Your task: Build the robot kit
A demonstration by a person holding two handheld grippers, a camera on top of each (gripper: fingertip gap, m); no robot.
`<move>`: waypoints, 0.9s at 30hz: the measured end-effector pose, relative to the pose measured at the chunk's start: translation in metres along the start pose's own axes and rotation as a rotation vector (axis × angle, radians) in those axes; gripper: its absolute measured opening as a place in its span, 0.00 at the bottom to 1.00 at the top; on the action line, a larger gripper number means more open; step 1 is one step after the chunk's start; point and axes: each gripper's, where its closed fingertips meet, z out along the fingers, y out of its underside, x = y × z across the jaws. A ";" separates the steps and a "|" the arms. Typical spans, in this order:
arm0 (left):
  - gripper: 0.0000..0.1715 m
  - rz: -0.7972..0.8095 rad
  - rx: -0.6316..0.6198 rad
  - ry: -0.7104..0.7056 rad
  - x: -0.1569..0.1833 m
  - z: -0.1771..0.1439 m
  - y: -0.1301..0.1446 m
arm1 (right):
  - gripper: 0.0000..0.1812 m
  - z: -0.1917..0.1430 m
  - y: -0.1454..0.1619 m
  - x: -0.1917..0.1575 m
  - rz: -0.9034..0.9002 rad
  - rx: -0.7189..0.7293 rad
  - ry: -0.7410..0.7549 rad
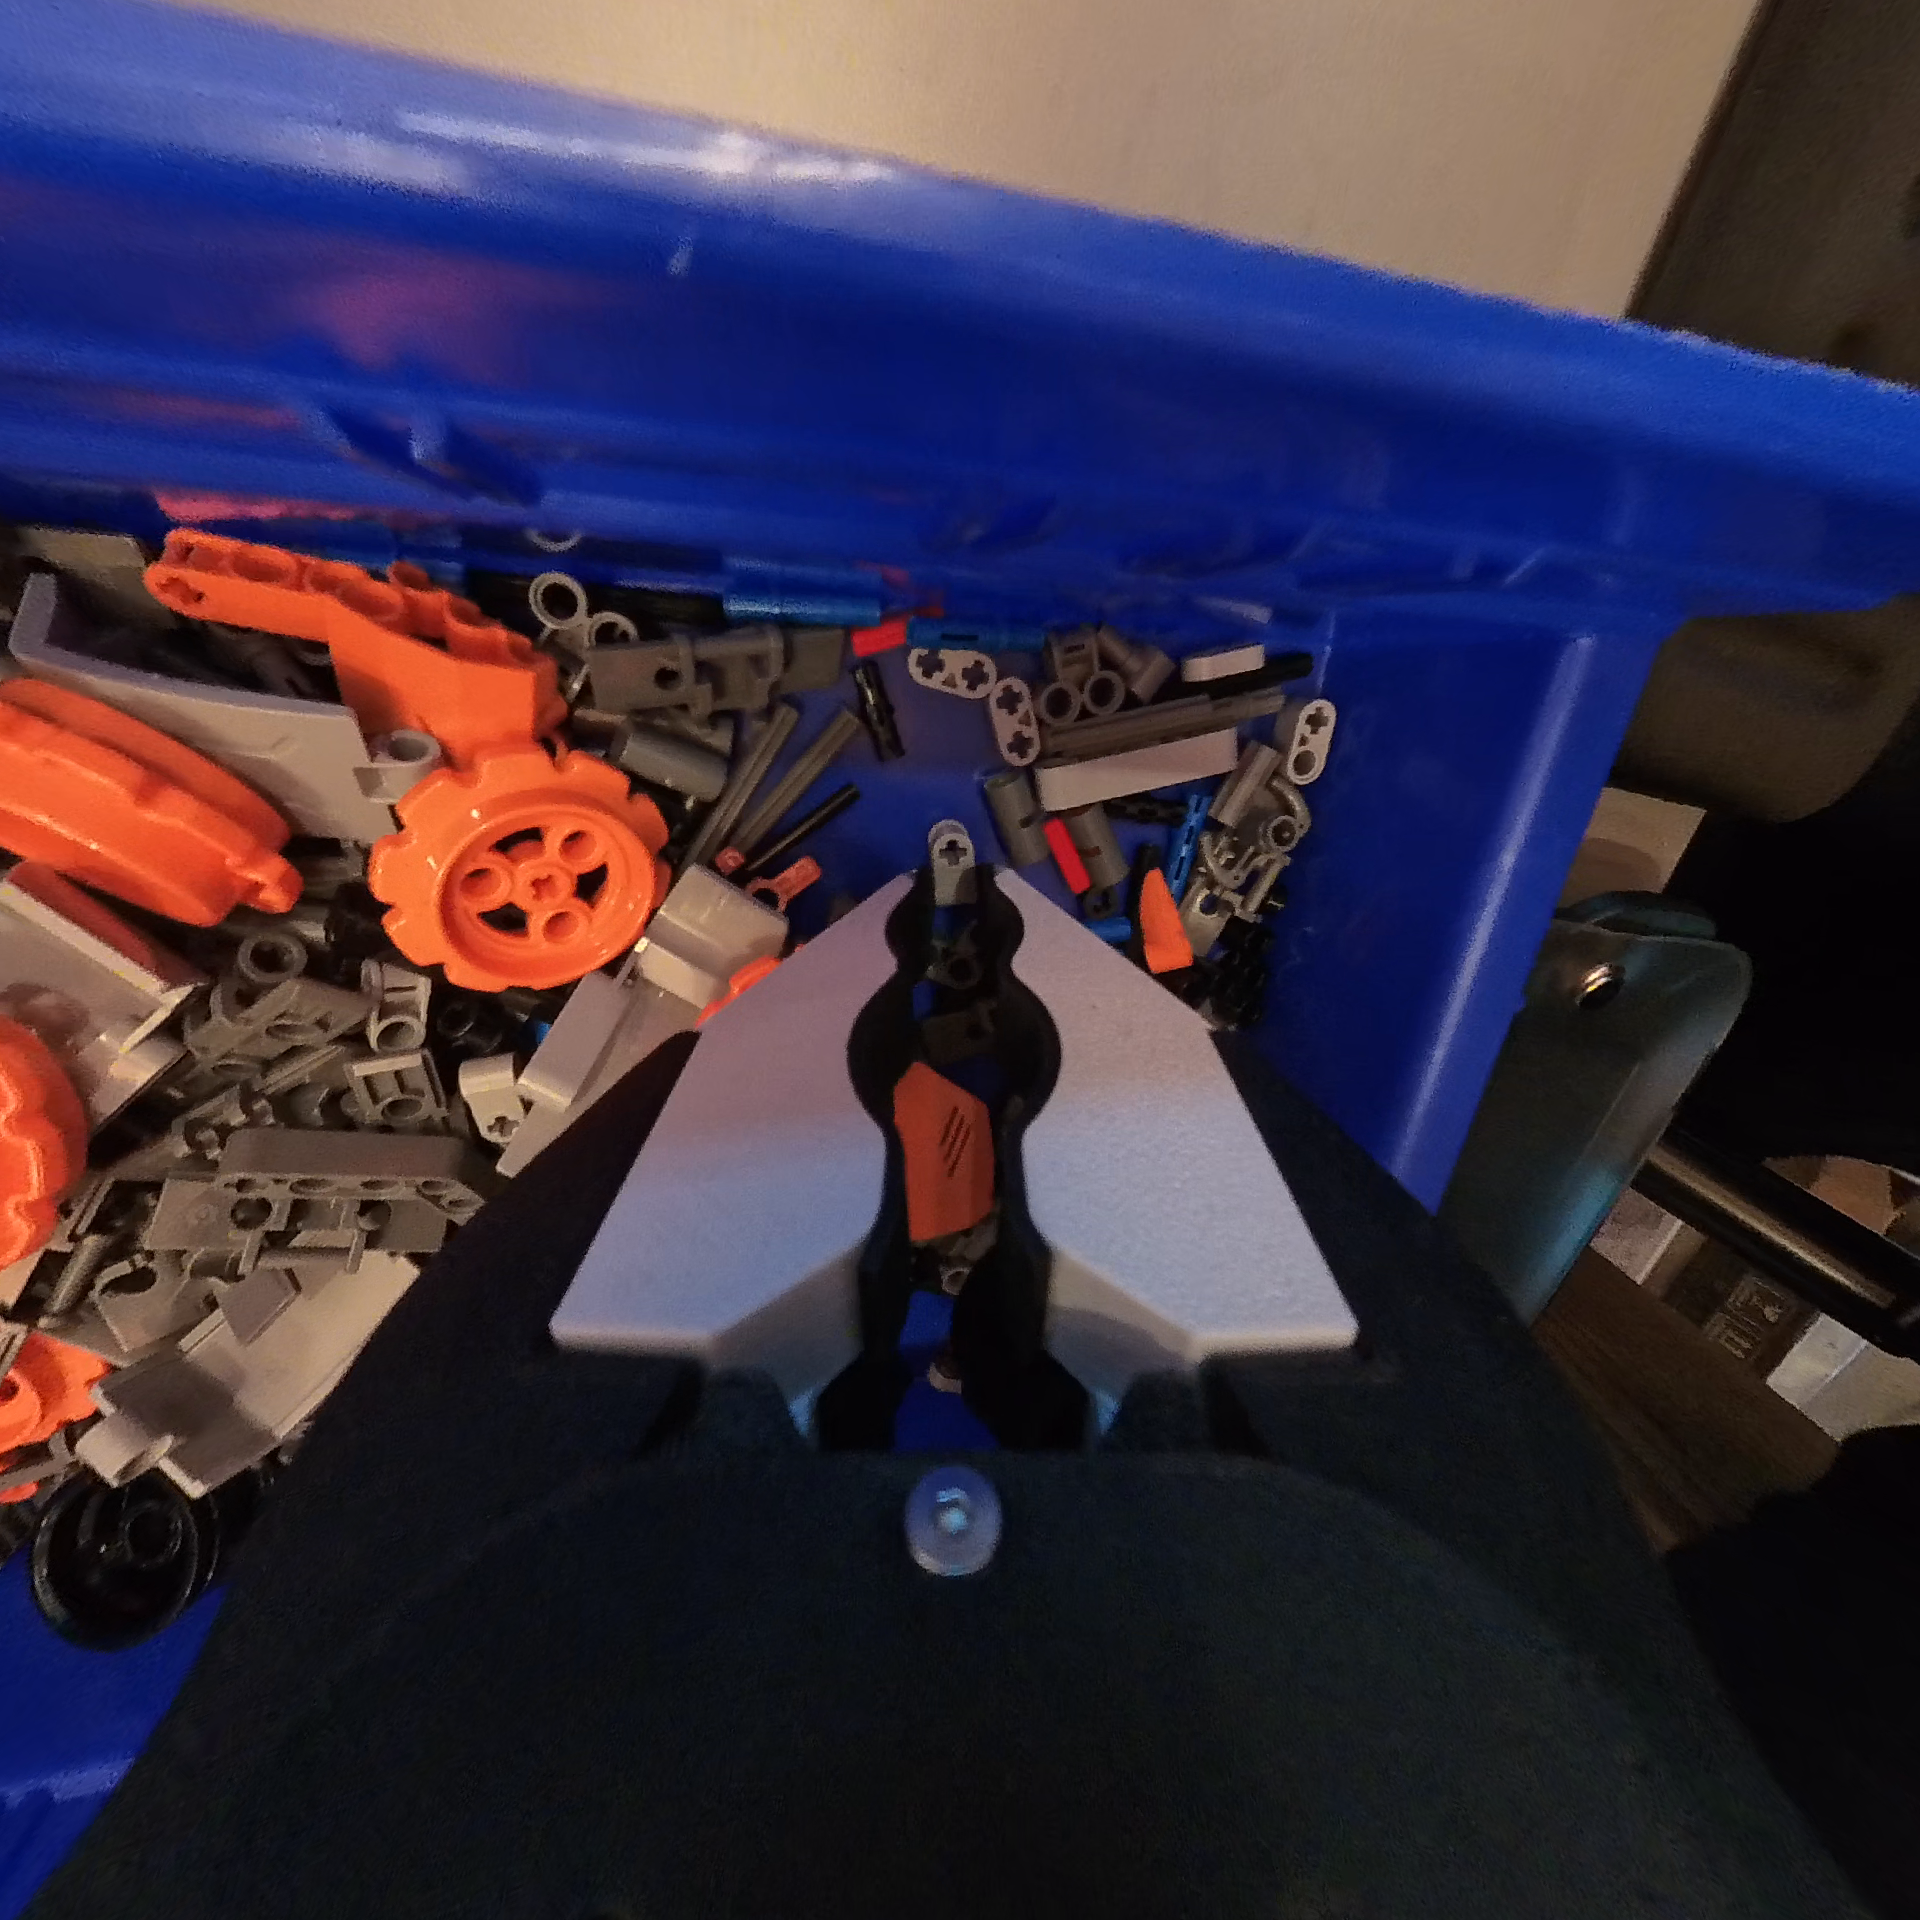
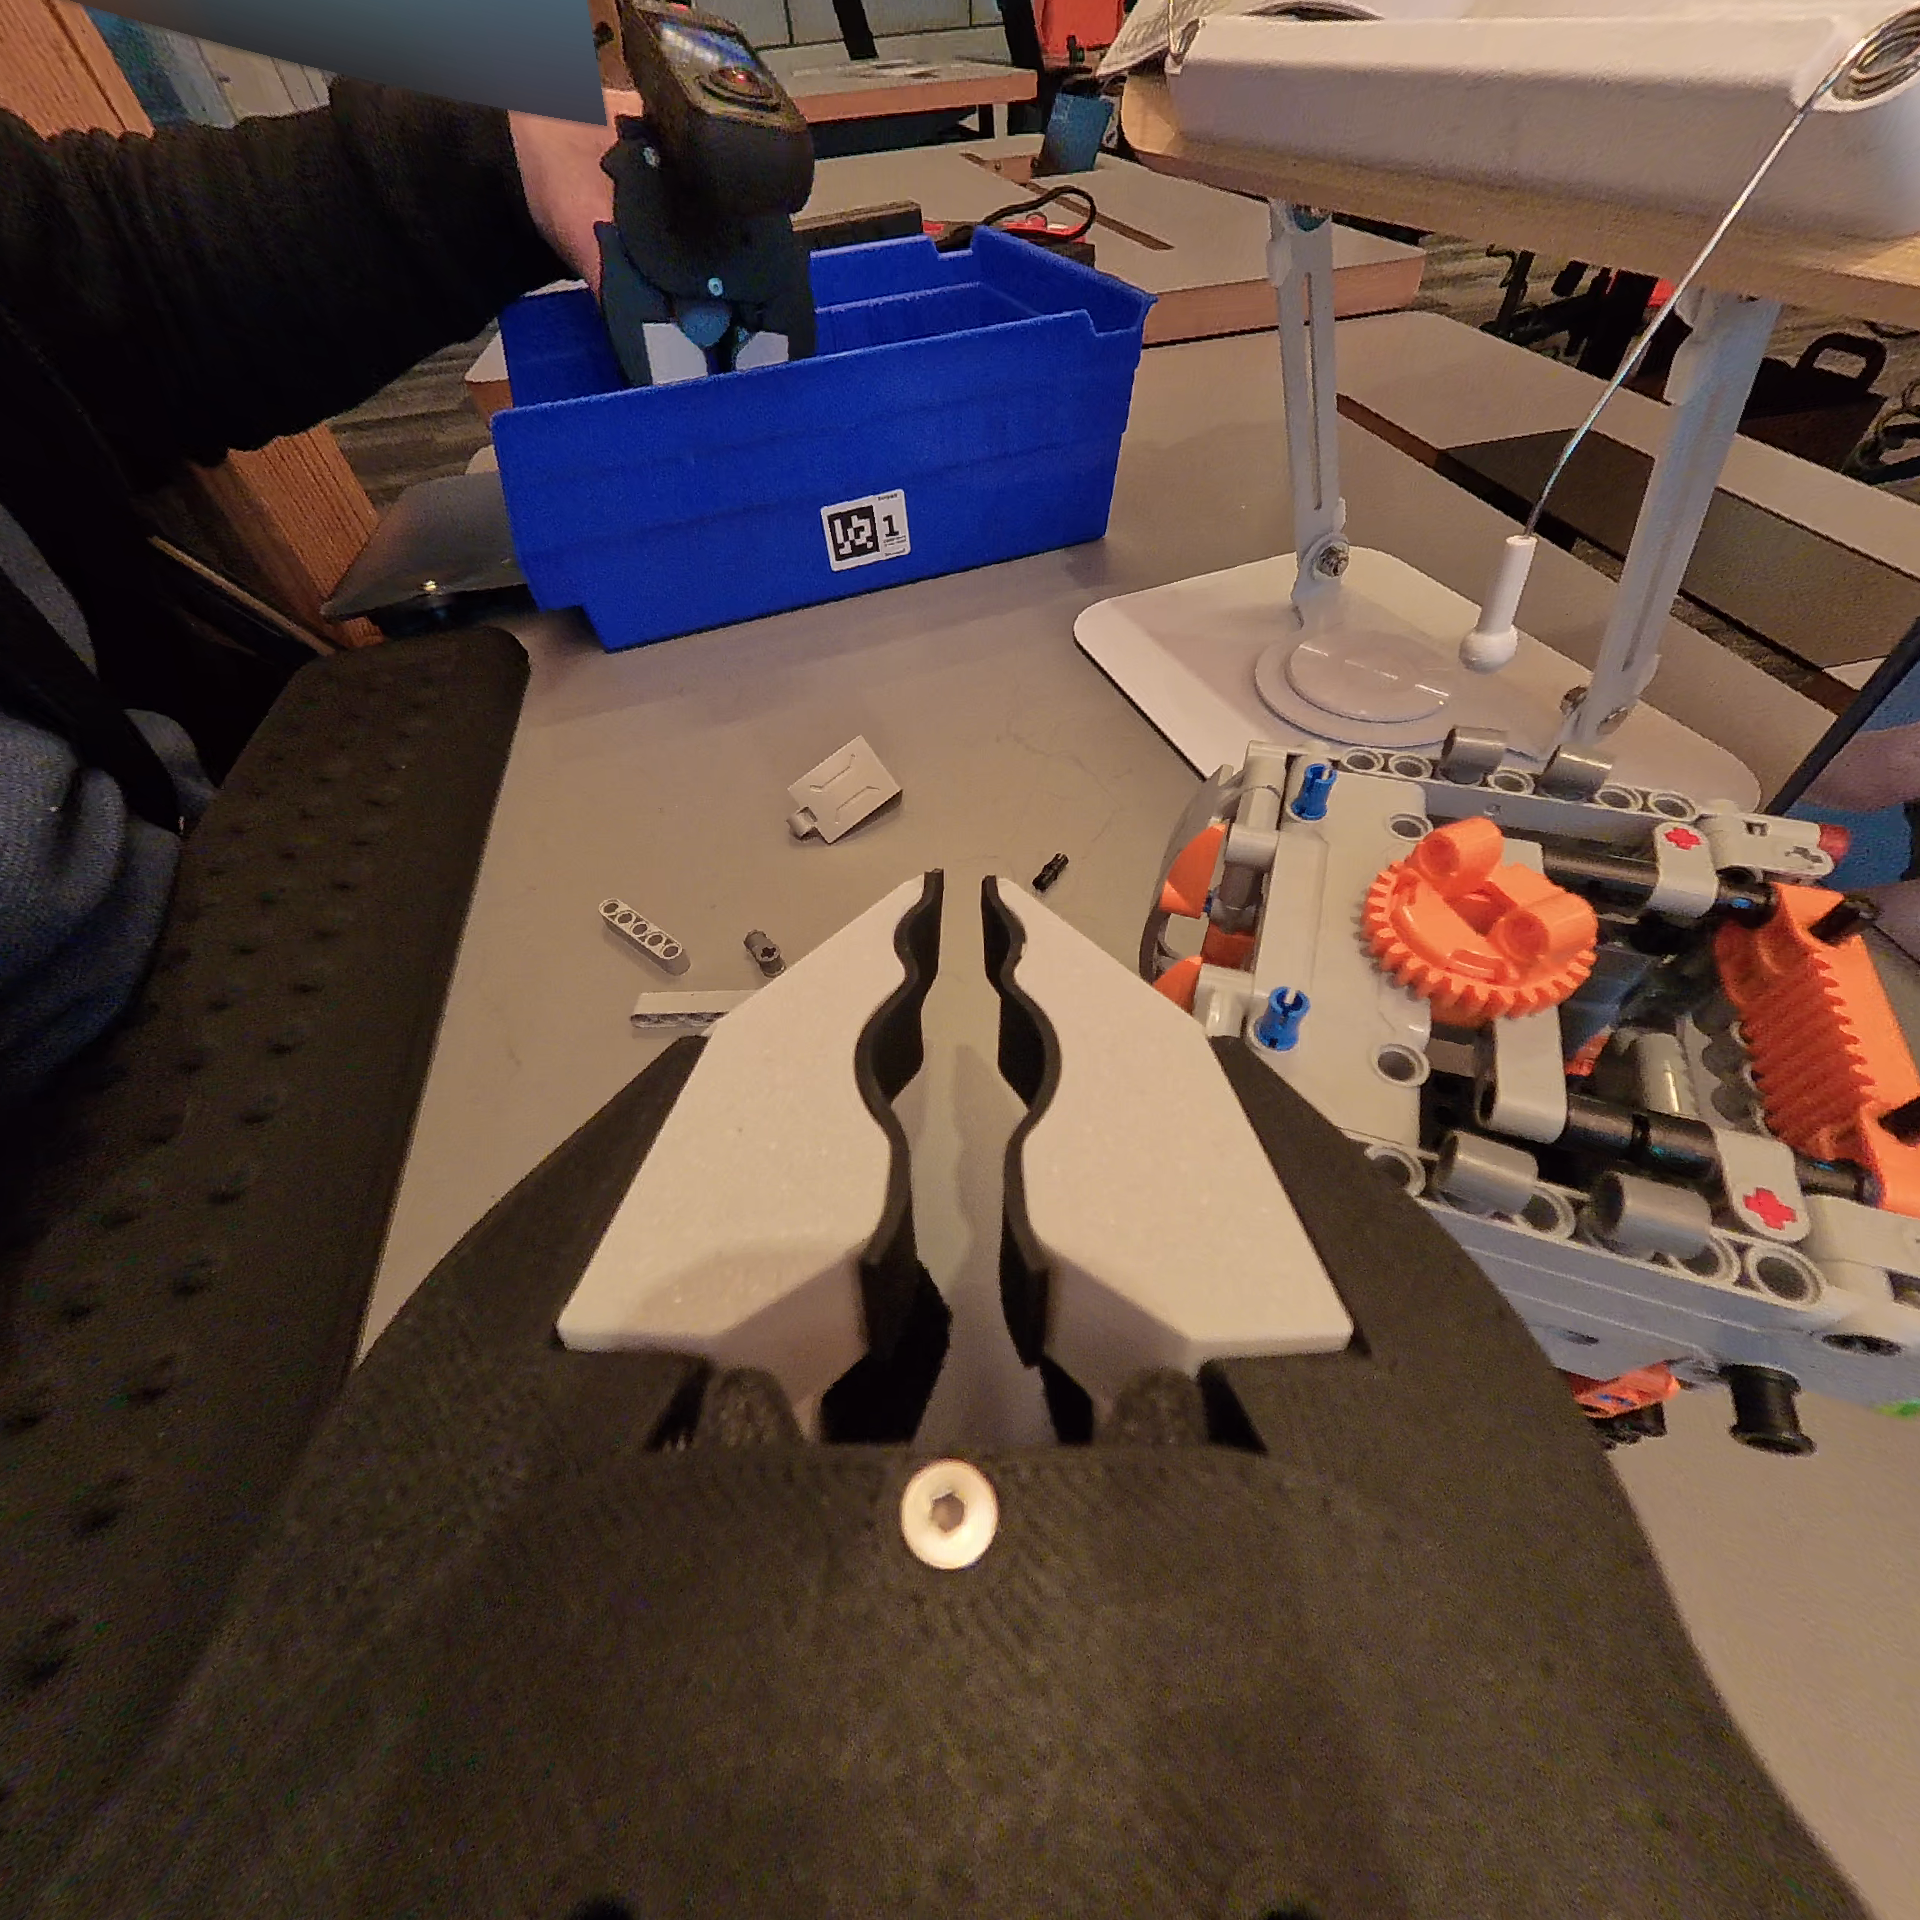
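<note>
- The left gripper (image 1: 951, 883) was down inside the blue bin (image 1: 1455, 883), its jaws drawn together on a small grey pin-ended connector (image 1: 950, 854) whose rounded tip poked out past the fingertips. I judged that hold shallow: only the tips pinched the piece, so a jolt against the bin wall could twist it loose.
- An orange panel piece (image 1: 940, 1148) showed in the gap between the same jaws; whether it was pinched or lay on the heap below, I could not tell. If snagged, it might ride up and fall outside the bin.
- Just beside the fingertips lay loose grey and black pins (image 1: 1101, 717), with an orange toothed wheel (image 1: 520, 862) to the left. Lifting at an angle could drag neighbours along or scatter them.
- The right gripper (image 2: 961, 883) hovered over the bench (image 2: 644, 790), jaws slightly apart and holding nothing. Small parts lay near its tips: a short grey holed beam (image 2: 642, 935), a grey flat panel (image 2: 844, 788) and a black pin (image 2: 1049, 871). A careless sweep would likely knock these off the bench.
- The half-built grey and orange model (image 2: 1507, 1039) sat just to the right of that gripper, with a white lamp base (image 2: 1195, 644) behind. A sideways swing might bump the model and loosen its orange gear (image 2: 1475, 940).
</note>
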 end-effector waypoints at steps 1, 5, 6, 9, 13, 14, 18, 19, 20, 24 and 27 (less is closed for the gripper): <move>0.03 -0.005 -0.001 -0.006 -0.001 0.000 0.000 | 0.03 0.000 0.000 0.000 -0.001 -0.001 0.000; 0.03 -0.003 0.013 -0.015 -0.003 -0.005 0.000 | 0.03 0.000 0.000 0.000 -0.001 -0.001 -0.001; 0.03 -0.004 0.019 -0.017 -0.003 -0.007 0.000 | 0.03 0.000 0.000 0.000 -0.001 -0.001 -0.002; 0.03 -0.014 0.038 -0.030 -0.006 -0.014 0.000 | 0.03 0.000 0.000 0.000 -0.001 -0.001 -0.002; 0.03 -0.028 0.050 -0.048 -0.009 -0.024 0.004 | 0.03 0.000 0.000 0.000 0.000 -0.001 -0.002; 0.03 -0.031 0.049 -0.059 -0.010 -0.027 0.005 | 0.03 0.000 0.000 0.000 0.000 -0.001 -0.002; 0.04 -0.044 0.032 -0.082 -0.013 -0.032 0.012 | 0.03 0.000 0.000 0.000 0.000 -0.001 -0.003; 0.04 -0.051 0.031 -0.083 -0.014 -0.034 0.014 | 0.03 0.000 0.000 0.000 0.000 -0.002 -0.003; 0.04 -0.062 0.026 -0.085 -0.015 -0.036 0.016 | 0.03 0.000 0.000 0.000 -0.001 -0.002 -0.004; 0.04 -0.098 0.010 -0.097 -0.019 -0.043 0.029 | 0.03 0.000 0.000 -0.001 -0.002 -0.001 -0.005; 0.04 -0.118 -0.004 -0.079 -0.019 -0.044 0.038 | 0.02 0.000 0.000 0.000 0.002 0.005 -0.006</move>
